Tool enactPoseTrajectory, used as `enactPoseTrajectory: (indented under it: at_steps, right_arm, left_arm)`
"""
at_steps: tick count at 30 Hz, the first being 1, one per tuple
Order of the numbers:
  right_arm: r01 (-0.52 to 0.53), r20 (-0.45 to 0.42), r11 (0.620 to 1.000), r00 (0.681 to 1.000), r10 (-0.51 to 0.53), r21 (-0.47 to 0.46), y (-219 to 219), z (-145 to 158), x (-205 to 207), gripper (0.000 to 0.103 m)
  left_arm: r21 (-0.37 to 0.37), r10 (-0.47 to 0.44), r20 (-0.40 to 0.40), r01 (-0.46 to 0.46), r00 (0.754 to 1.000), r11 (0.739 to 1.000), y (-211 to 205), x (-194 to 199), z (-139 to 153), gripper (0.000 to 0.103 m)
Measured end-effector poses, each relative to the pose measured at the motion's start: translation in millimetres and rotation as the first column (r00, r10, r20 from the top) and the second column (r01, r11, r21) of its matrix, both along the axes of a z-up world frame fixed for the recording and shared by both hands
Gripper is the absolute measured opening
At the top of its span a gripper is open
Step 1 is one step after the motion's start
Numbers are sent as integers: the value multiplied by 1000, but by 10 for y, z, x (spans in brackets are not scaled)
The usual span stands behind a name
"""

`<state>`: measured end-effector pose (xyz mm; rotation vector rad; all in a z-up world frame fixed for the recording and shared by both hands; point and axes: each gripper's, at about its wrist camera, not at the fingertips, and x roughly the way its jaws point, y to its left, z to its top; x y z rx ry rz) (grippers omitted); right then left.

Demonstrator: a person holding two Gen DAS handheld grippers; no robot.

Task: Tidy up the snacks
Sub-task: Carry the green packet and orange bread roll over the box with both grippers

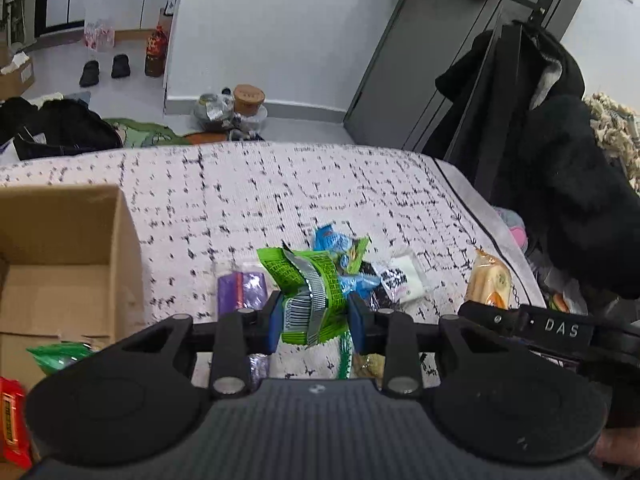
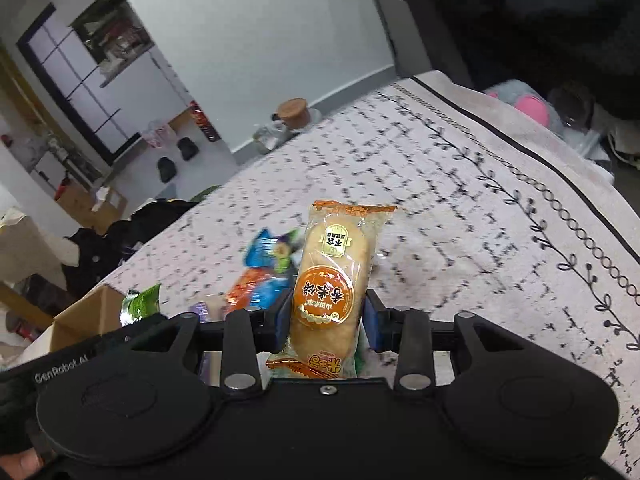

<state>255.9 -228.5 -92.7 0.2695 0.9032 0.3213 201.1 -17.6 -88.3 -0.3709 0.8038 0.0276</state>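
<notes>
A bed (image 1: 320, 184) with a pale speckled cover carries the loose snacks, and an open cardboard box (image 1: 68, 280) sits at its left edge, likely their destination. The left gripper (image 1: 316, 316) is clamped on a green packet (image 1: 312, 296), lifted clear of the pile (image 1: 360, 268), its long axis running away from the camera. The right gripper (image 2: 328, 316) pinches a rice cracker pack (image 2: 336, 276) by its lower half, long axis upright, leaning slightly right. 2 items held, probably so both reach the box together.
</notes>
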Motion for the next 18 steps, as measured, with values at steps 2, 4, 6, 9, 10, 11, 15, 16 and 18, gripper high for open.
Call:
enactPoseTrajectory:
  at_steps: [2,4,6,9,10,11,15,16,18]
  right_arm:
    - [-22,10,1000,1000,22,12,70,41,-30,36]
    - [-43,23,999,999,43,17,135,101,-64,36]
    - [-65,39,998,997,64,17,203,149,-88,36]
    - [-89,49,996,995,87,28,299,200,-96,36]
    - [-97,53,995,994,95,31,338,219,-95,36]
    - [-104,59,994,993,102,33,359,234,-105,36]
    - [-133,76,990,989,130,42,451,308,-131,36]
    - [-139,81,989,988,135,46,452,320,-161,36]
    - [-155,91,986,984,150,52,505,363,-196,36]
  left_arm:
    - [3,5,13,-6,1000,1000,41,-41,53,32]
    - [7,11,26,-11,1000,1000,83,-83,106,32]
    - [8,16,36,-16,999,1000,124,-120,154,32]
    - [9,19,49,-20,999,1000,170,-162,208,32]
    - [11,21,52,-22,998,1000,182,-178,226,32]
    - [11,22,55,-22,998,1000,196,-193,240,32]
    - [9,29,66,-30,997,1000,234,-249,295,32]
    - [7,31,70,-32,997,999,250,-268,310,32]
    - [3,41,79,-42,996,999,296,-308,346,32]
